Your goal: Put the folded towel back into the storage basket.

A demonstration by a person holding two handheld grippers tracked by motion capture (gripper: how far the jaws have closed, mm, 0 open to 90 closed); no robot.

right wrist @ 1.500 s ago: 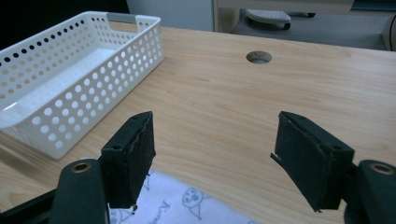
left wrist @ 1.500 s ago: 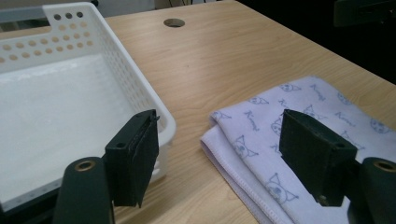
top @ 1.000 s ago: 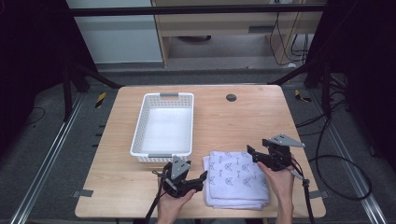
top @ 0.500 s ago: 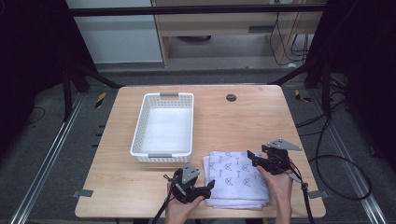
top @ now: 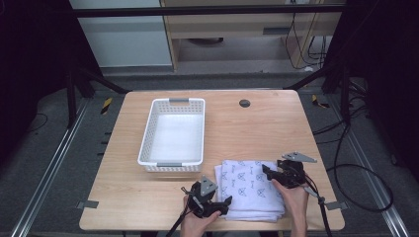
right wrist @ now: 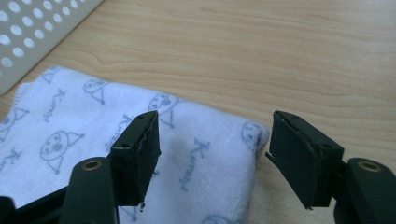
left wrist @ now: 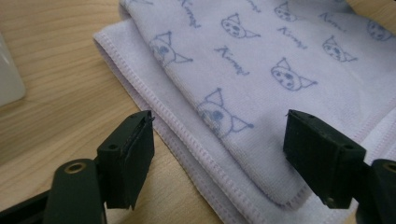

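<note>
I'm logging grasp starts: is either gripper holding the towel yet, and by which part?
Nothing is held. Both the left gripper and right gripper are open, poised at the folded towel's corners.

Black grippers: left gripper (top: 213,206), right gripper (top: 271,174); grey triangular top plates, brass rivets, trailing black cables.

Both hands come in from the near edge. The left hand (top: 195,223) holds the left gripper (top: 225,203) low, jaws spread wide and pointing right. The right hand (top: 295,197) holds the right gripper (top: 267,171) farther forward, jaws also wide apart, pointing left and away, its grey plate on top.
</note>
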